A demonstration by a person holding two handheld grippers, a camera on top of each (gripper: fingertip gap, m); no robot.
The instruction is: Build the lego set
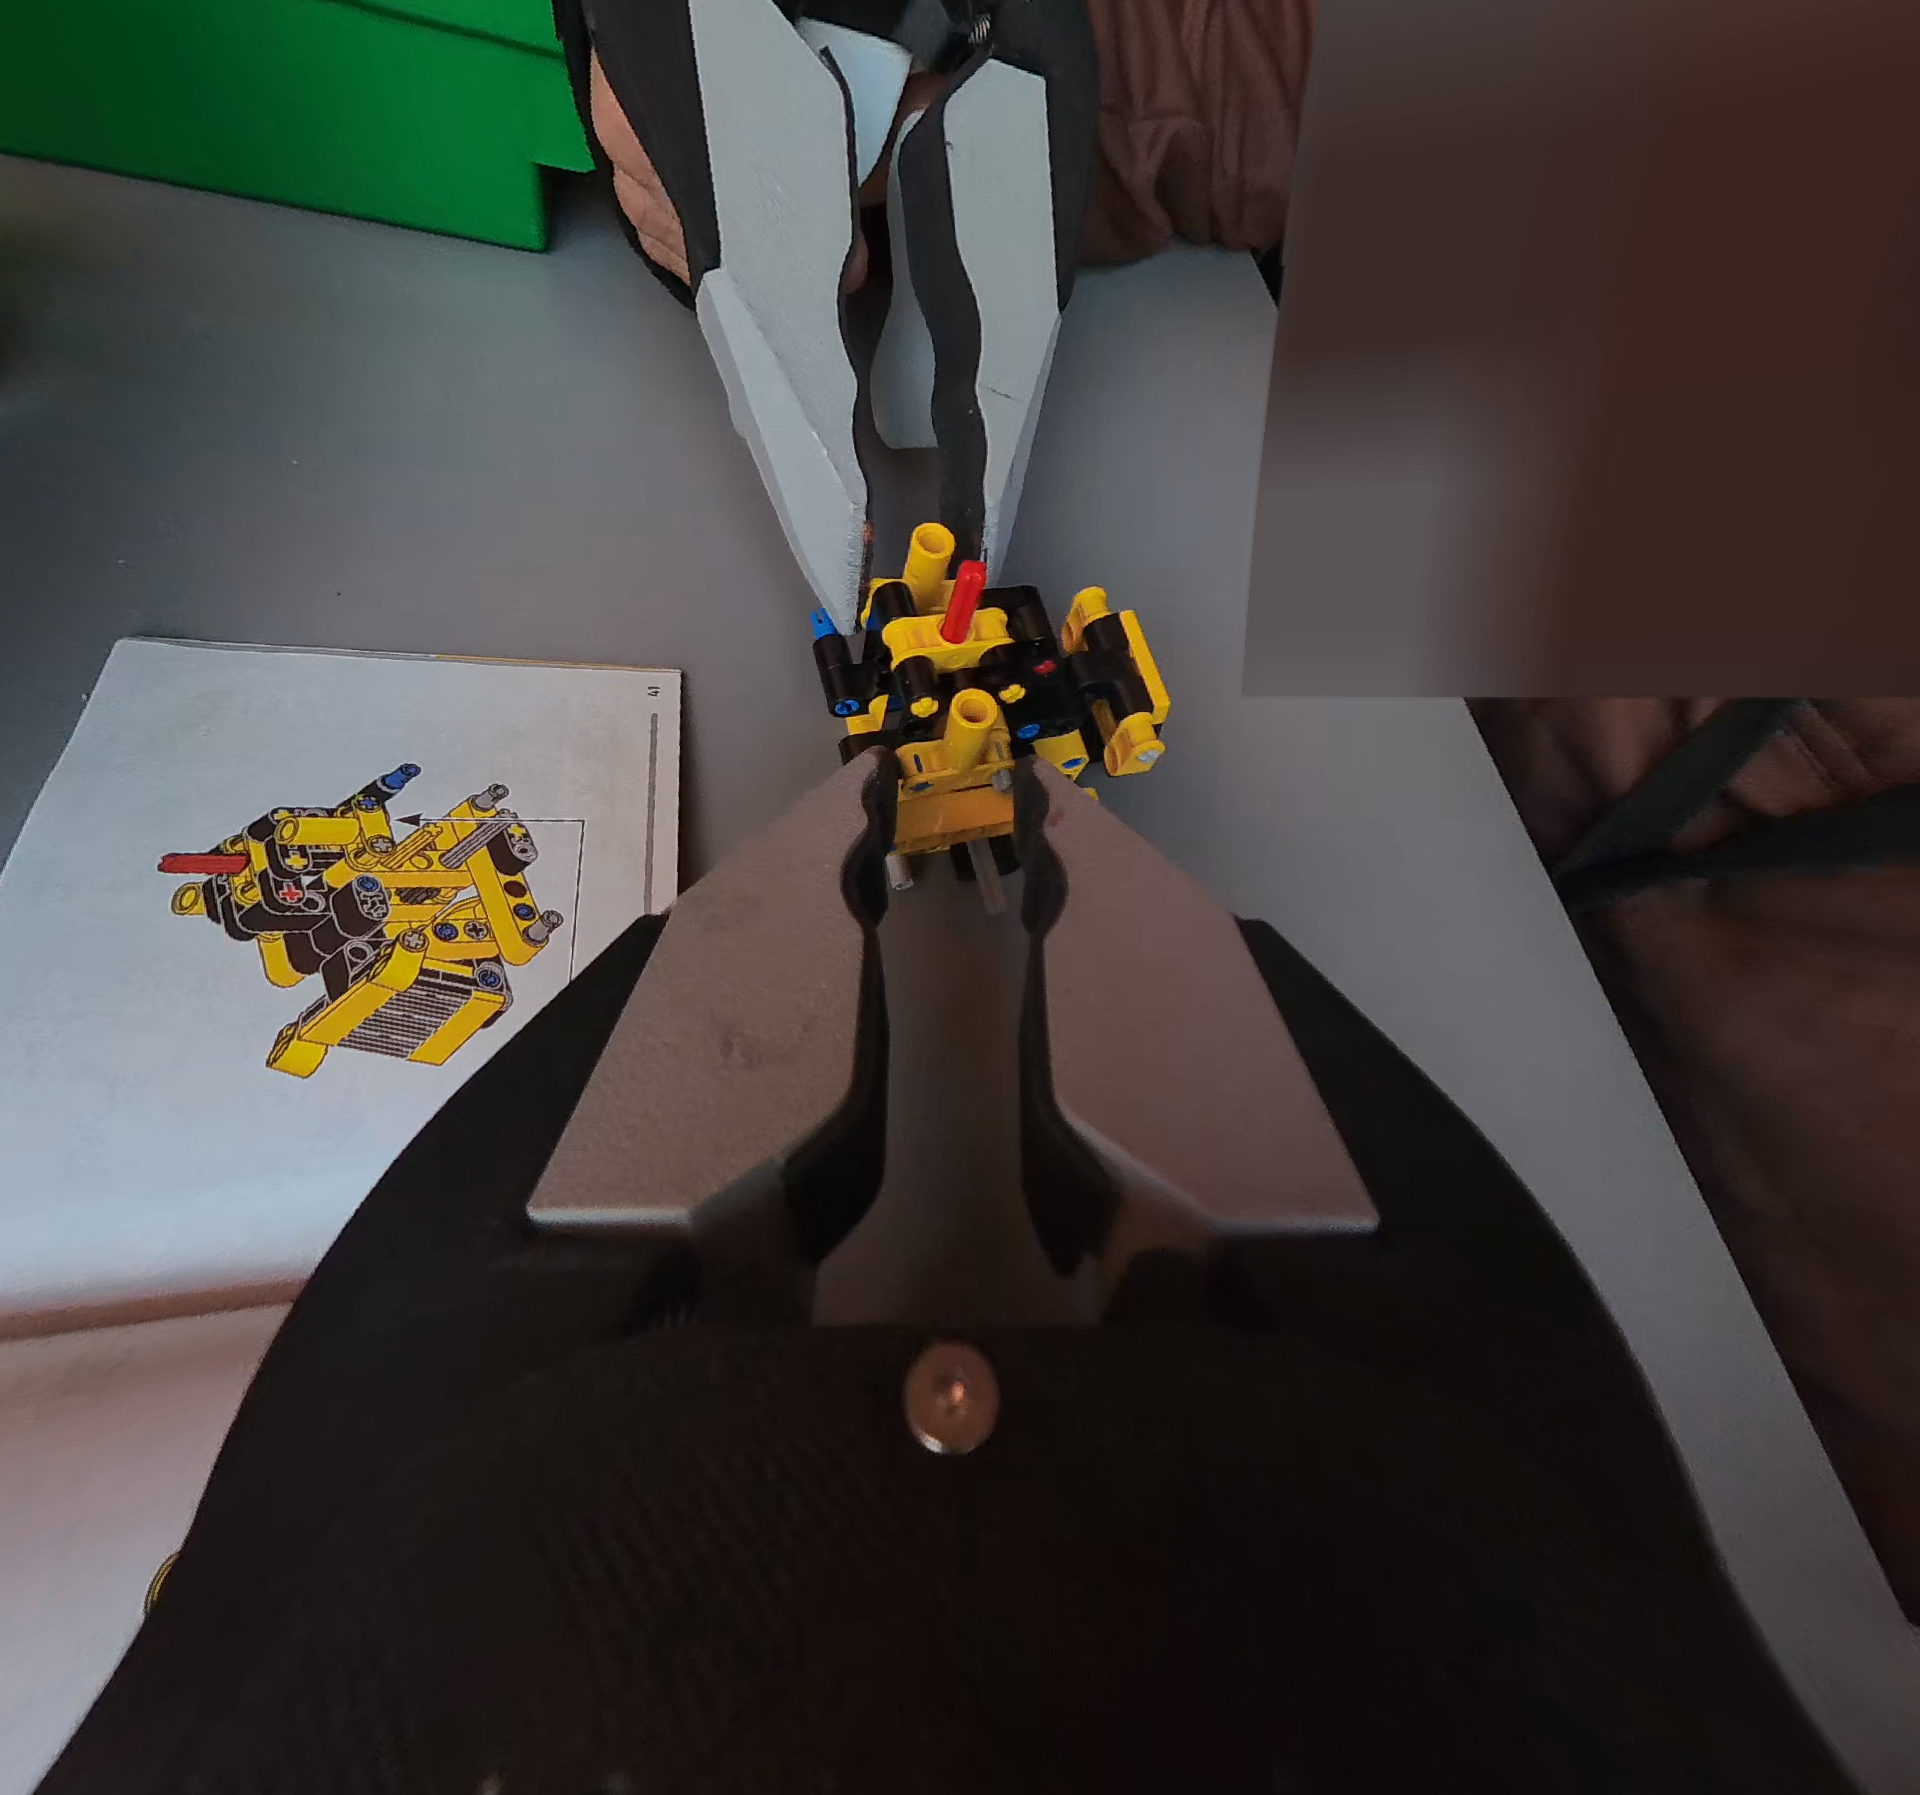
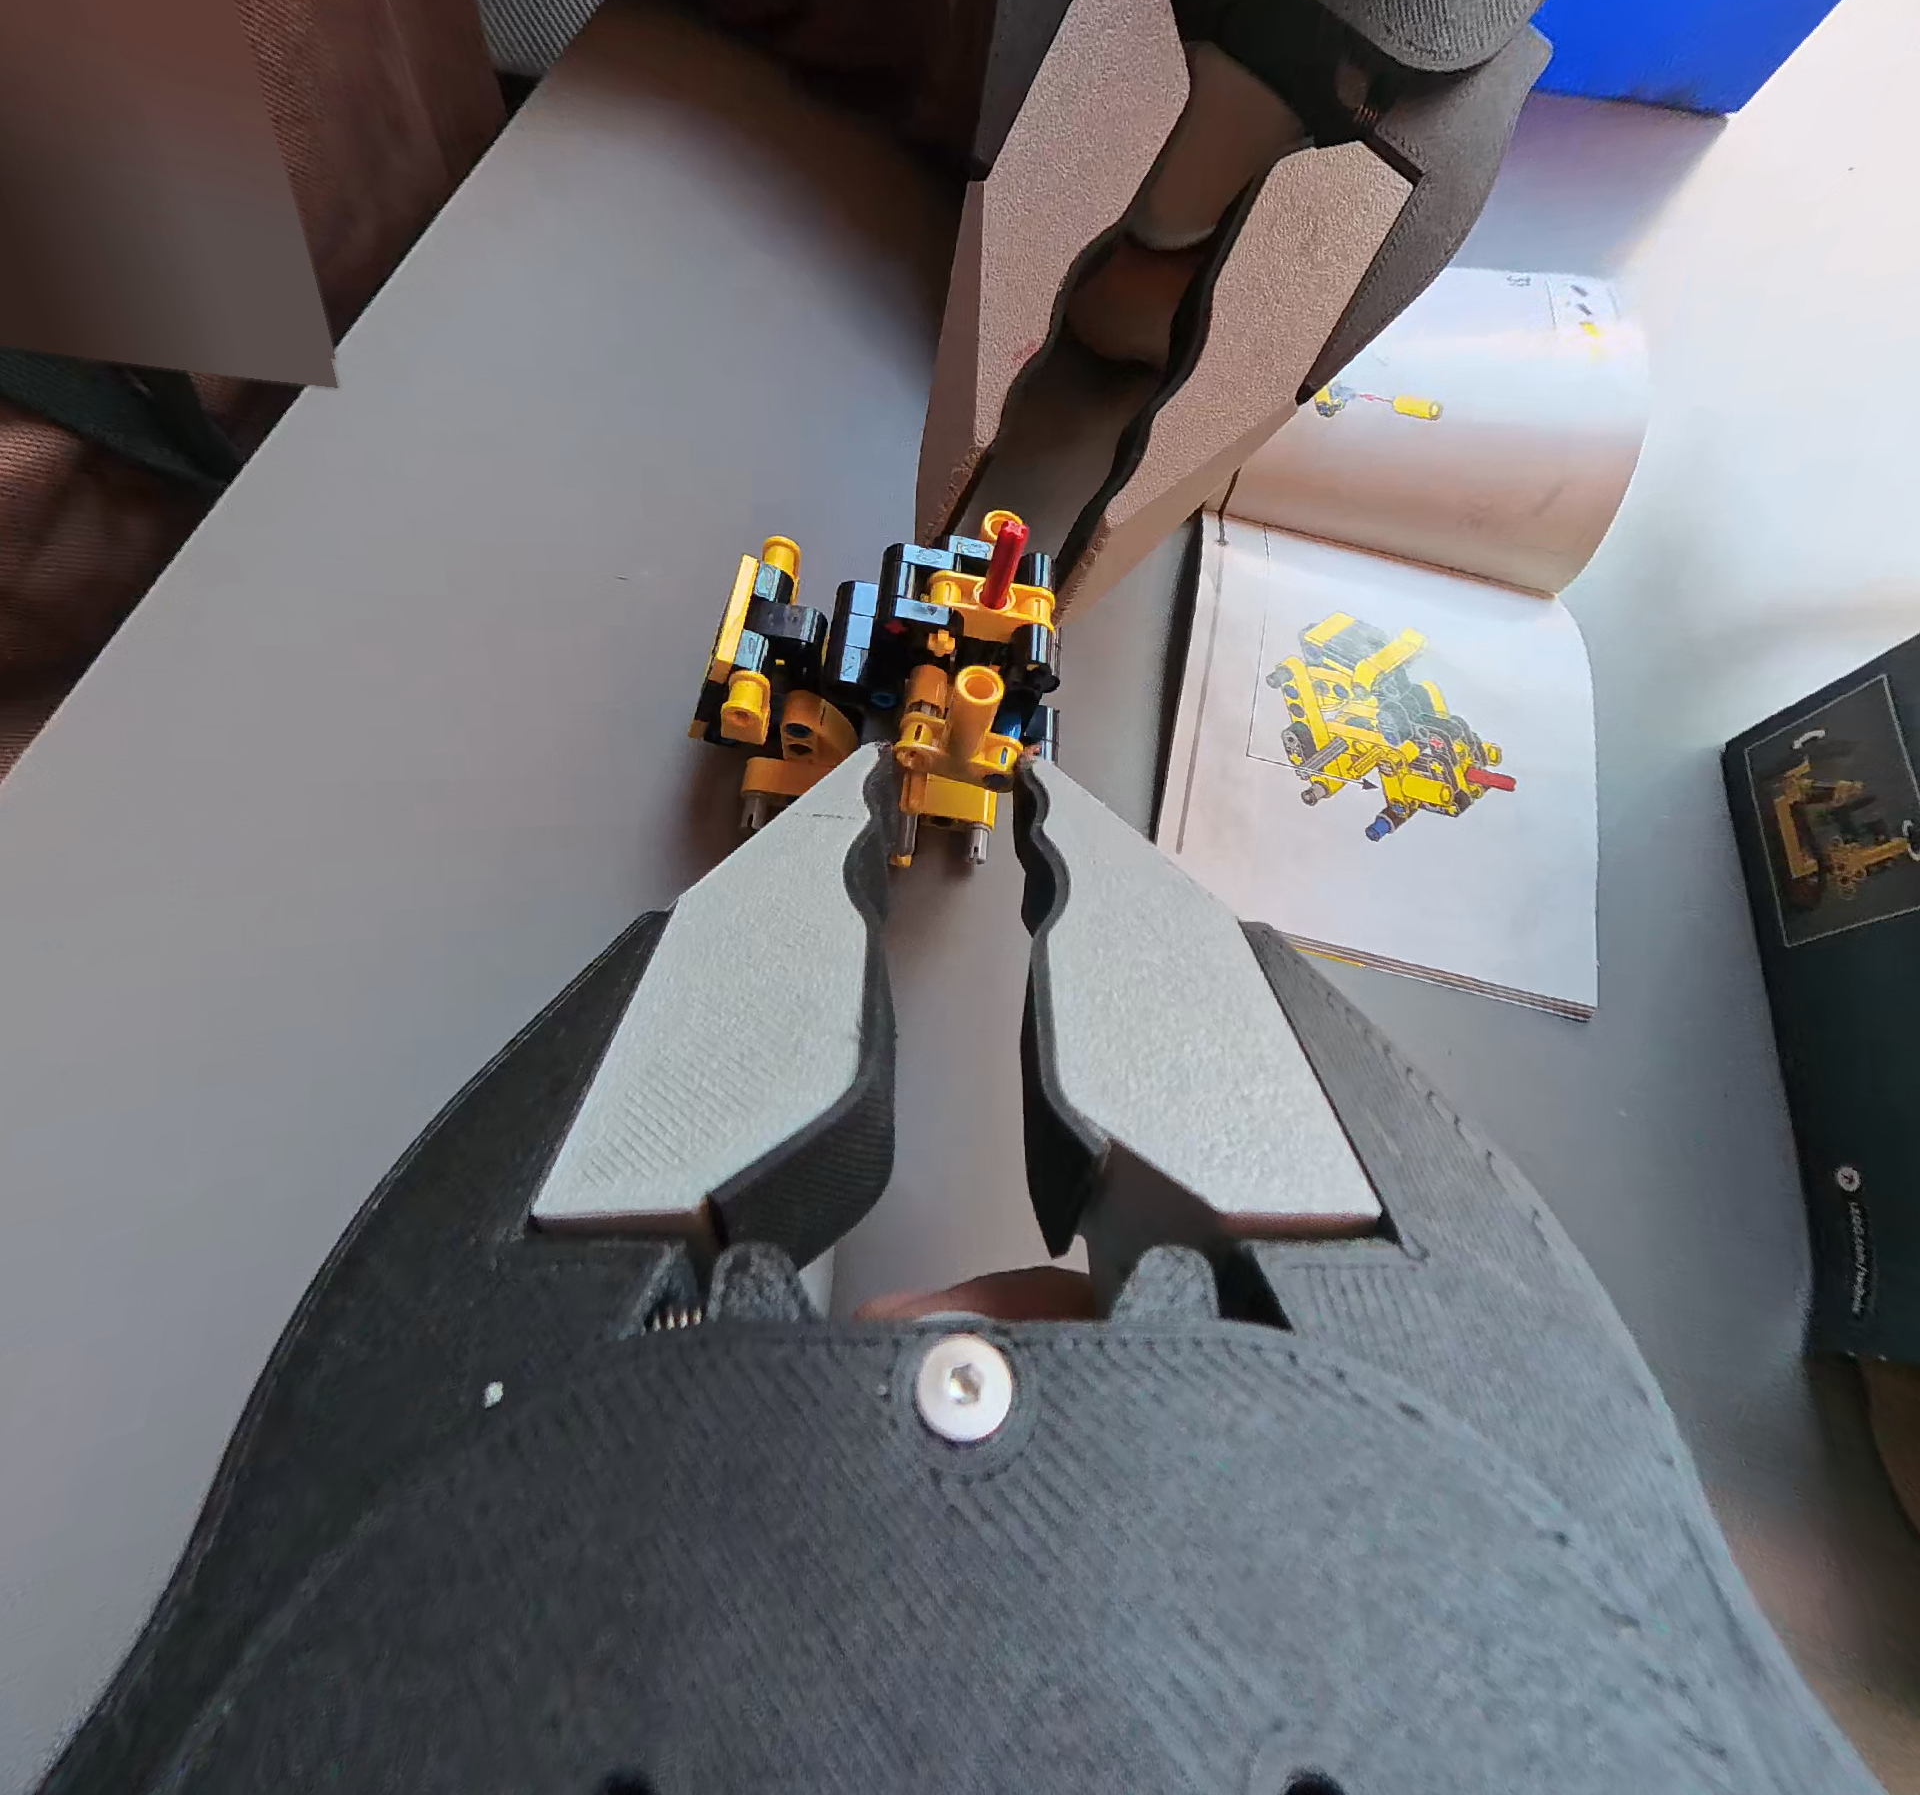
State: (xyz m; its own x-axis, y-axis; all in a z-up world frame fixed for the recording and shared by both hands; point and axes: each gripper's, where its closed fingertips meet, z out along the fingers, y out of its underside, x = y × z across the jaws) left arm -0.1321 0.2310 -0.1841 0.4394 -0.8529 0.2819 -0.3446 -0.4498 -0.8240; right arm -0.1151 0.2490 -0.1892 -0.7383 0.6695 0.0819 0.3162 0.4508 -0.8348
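The lego model [image 1: 982, 696], a yellow-and-black assembly with a red pin [image 1: 961, 602] standing up from its top, sits on the grey tabletop [image 1: 364, 457] between two opposed grippers. The left gripper [image 1: 951, 789] has its jaws narrowed onto the yellow end block of the model nearest it — both tips touch its sides. The right gripper [image 2: 951, 769] likewise has its jaws closed onto the opposite yellow end. An open instruction booklet [image 2: 1403, 706] lies flat just beside the model. A green bin [image 1: 270, 52] stands at the far tabletop side in the left wrist view; its contents are not visible. A dark box [image 2: 1829, 966] lies beyond the booklet — closed. The tabletop edge [image 1: 1621, 1070] runs near the model, with bare surface alongside it.
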